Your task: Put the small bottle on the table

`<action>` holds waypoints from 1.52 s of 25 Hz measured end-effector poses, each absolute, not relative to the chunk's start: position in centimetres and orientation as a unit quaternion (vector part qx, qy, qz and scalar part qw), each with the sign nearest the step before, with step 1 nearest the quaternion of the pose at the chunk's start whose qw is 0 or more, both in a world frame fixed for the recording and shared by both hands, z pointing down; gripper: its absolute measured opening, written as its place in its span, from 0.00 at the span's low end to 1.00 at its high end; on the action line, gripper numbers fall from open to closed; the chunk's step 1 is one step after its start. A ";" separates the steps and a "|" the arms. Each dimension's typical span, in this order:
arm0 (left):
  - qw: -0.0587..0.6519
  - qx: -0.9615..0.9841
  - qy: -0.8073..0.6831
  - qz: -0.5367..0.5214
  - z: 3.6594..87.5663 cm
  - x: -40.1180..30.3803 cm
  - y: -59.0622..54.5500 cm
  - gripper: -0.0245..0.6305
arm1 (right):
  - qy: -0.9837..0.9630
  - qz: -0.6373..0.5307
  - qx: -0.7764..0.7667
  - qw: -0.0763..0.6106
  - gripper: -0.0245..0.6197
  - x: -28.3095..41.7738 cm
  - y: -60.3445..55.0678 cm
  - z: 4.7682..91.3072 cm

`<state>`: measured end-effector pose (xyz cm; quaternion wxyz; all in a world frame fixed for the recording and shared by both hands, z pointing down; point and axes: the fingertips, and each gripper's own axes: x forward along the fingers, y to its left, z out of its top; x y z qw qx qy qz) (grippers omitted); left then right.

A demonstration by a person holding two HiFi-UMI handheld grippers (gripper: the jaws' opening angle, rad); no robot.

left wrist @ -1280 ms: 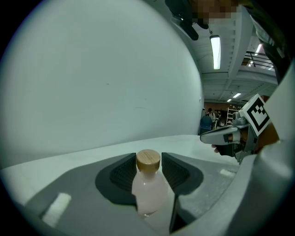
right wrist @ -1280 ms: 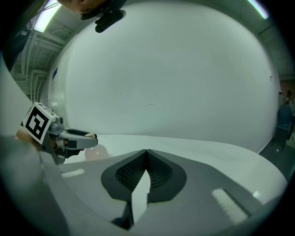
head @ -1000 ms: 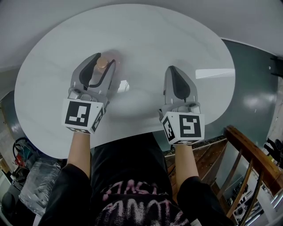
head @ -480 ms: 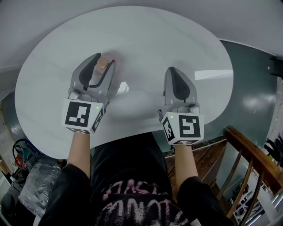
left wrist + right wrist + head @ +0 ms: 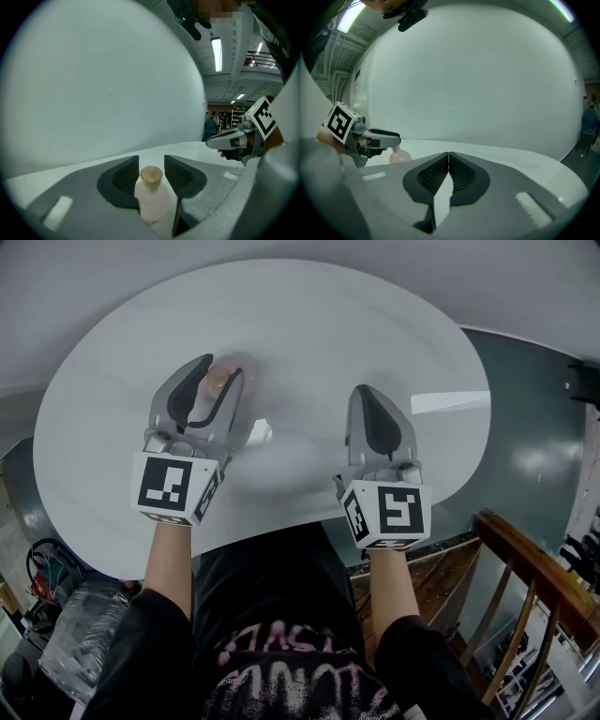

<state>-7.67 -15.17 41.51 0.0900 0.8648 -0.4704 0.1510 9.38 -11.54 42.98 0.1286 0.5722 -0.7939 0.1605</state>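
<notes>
A small bottle (image 5: 217, 377) of pale pink liquid with a round wooden cap stands upright on the white round table (image 5: 309, 324), left of the middle. My left gripper (image 5: 217, 371) is shut on it, one jaw on each side. In the left gripper view the small bottle (image 5: 152, 197) fills the gap between the jaws of the left gripper (image 5: 151, 160). My right gripper (image 5: 364, 392) hovers over the table's near right part, shut with nothing in it. In the right gripper view the right gripper (image 5: 448, 155) has its pads pressed together, and the small bottle (image 5: 398, 155) shows at the left.
The table's near edge (image 5: 281, 526) runs just under both gripper bodies. A wooden railing (image 5: 530, 568) stands at the lower right above a dark floor (image 5: 534, 427). Bags and clutter (image 5: 66, 634) lie at the lower left.
</notes>
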 end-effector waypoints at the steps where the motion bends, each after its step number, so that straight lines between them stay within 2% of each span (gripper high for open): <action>1: 0.089 0.865 -0.471 0.151 41.4 -7.7 -15.2 0.30 | -0.794 0.160 0.572 0.128 0.05 9.3 -11.6 42.9; 22: 0.074 0.864 -0.477 0.143 39.1 -7.6 -14.1 0.26 | -0.797 0.146 0.573 0.122 0.05 9.2 -10.7 40.9; 38: 0.067 0.866 -0.477 0.133 37.8 -7.3 -12.3 0.17 | -0.802 0.128 0.572 0.116 0.05 8.8 -9.4 39.0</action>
